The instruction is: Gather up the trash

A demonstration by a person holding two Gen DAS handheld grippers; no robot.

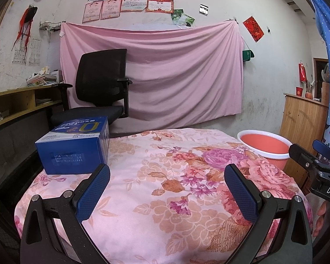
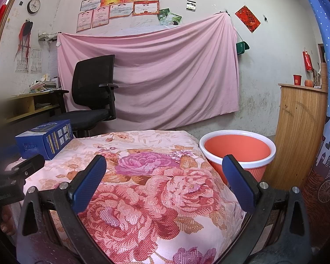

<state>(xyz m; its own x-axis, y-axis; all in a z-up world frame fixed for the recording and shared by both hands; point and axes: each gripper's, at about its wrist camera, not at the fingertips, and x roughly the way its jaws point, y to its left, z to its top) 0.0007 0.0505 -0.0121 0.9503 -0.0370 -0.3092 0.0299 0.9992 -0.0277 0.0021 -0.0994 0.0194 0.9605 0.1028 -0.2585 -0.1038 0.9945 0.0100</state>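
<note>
A blue cardboard box (image 1: 73,146) stands on the far left part of a table covered with a floral cloth (image 1: 165,176); it also shows in the right wrist view (image 2: 45,138). An orange bin with a white rim (image 2: 237,151) stands on the floor at the table's right edge, also seen in the left wrist view (image 1: 264,147). My left gripper (image 1: 167,176) is open and empty, just right of the box. My right gripper (image 2: 164,169) is open and empty over the cloth, near the bin.
A black office chair (image 1: 101,88) stands behind the table. A wooden desk with papers (image 1: 15,101) is at the left. A wooden cabinet (image 2: 301,132) stands right of the bin. A pink sheet (image 1: 151,72) hangs on the wall.
</note>
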